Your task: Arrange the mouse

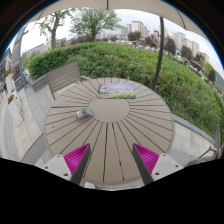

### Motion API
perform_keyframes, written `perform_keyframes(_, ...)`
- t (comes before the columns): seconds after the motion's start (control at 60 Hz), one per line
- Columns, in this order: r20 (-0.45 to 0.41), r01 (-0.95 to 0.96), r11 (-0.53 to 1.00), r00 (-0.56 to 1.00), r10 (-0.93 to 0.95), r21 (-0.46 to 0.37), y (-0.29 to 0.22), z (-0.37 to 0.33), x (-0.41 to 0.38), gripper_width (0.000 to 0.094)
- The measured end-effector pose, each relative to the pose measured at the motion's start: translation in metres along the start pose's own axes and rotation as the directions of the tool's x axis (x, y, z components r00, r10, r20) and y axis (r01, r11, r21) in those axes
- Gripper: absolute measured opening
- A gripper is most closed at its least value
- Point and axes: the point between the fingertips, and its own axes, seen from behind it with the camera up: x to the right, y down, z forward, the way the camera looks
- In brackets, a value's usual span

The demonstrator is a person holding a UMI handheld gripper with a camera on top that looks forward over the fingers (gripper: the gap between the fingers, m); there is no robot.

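round slatted wood table (110, 125), grey mouse (85, 114), gripper (110, 160) open

Small grey mouse (84, 114) on round table (120, 135)

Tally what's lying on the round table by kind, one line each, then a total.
Mouse: 1
Mouse mat: 1
Total: 2

Both lie on the slatted wooden table, beyond the open gripper, which holds nothing.
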Motion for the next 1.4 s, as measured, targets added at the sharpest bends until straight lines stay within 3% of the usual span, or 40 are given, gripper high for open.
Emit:
perform_keyframes(0.217,0.031,0.009,1.000,0.999,-0.010,0.020,-0.012,0.029,-0.058,0.0864)
perform_keyframes(0.5,0.071,0.036,0.992,0.996,-0.045,0.124,-0.039,0.076,-0.151,0.0853)
perform_keyframes(0.683,0.021,0.041,0.983,0.999,-0.045,0.181,-0.049,0.127,-0.173,0.0851)
perform_keyframes(1.033,-0.018,-0.039,0.989,0.999,0.042,0.142,-0.053,0.225,-0.175,0.0853)
perform_keyframes(1.4,0.032,-0.059,0.986,0.998,0.055,0.154,-0.103,0.278,-0.185,0.0850)
